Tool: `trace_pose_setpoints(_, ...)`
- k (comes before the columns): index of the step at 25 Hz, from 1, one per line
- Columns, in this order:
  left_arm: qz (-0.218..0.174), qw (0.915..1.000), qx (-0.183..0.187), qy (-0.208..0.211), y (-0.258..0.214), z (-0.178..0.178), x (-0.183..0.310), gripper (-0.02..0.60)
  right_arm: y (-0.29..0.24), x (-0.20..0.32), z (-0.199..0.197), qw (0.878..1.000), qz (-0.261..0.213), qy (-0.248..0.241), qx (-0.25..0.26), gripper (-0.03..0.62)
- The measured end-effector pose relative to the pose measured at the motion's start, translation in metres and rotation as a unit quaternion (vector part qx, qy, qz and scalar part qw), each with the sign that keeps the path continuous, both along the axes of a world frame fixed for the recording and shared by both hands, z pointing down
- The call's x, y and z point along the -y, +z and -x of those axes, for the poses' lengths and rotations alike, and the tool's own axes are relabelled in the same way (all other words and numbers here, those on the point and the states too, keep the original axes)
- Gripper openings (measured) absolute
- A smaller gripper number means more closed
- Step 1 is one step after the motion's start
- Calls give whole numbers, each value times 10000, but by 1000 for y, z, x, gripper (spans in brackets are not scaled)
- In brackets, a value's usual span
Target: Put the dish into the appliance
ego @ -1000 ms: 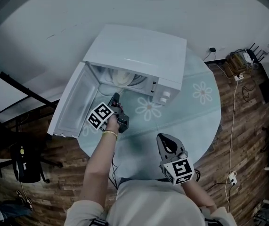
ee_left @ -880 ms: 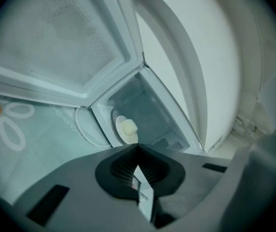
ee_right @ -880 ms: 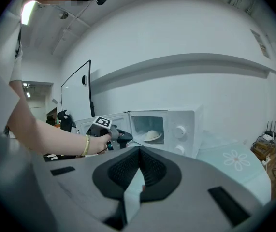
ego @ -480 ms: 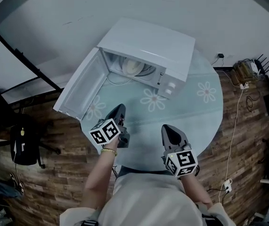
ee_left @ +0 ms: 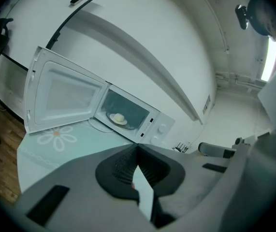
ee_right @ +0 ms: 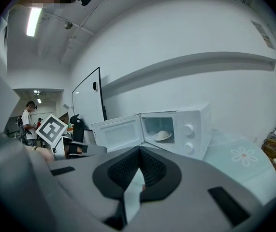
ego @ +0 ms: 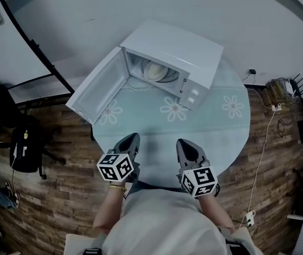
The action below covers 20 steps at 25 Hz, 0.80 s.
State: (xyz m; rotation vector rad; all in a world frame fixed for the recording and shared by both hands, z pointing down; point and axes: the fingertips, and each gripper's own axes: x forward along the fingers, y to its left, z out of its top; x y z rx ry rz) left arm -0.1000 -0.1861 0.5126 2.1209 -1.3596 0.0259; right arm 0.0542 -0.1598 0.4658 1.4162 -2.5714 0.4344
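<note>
On the table the dish sits inside the microwave, my left gripper and right gripper are both pinched together on nothing, and a hard shove at the open door could jolt the dish.

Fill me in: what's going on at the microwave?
A person stands at a round table with a two-jaw gripper in each hand. The dish already sits inside the white microwave, whose door is wide open. The left claw and the right claw are both shut and empty, held at the table's near edge, well short of the microwave. Closing the door looks like what's left.
</note>
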Motion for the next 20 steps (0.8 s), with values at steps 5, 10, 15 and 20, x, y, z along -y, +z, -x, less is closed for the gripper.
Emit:
trace_pose_setpoints(5, 41, 9999, 114, -36, -2, 4, -31, 9, -3, -18, 4, 9997, -44, -215, -57, 6)
trace_pose_setpoints(10, 83, 9997, 88, -223, 1, 11, -51, 9, -1, -31, 2, 9994, -40, -324, -88, 6)
trace_pose_setpoints(15, 113, 9994, 91, -307, 3, 13, -60, 9, 1, -38, -3, 9995, 21, -321, -2, 6)
trace_pose_setpoints(20, 52, 9994, 85, -320, -3, 12, -59, 9, 1, -39, -6, 9996, 34, -275, -26, 6)
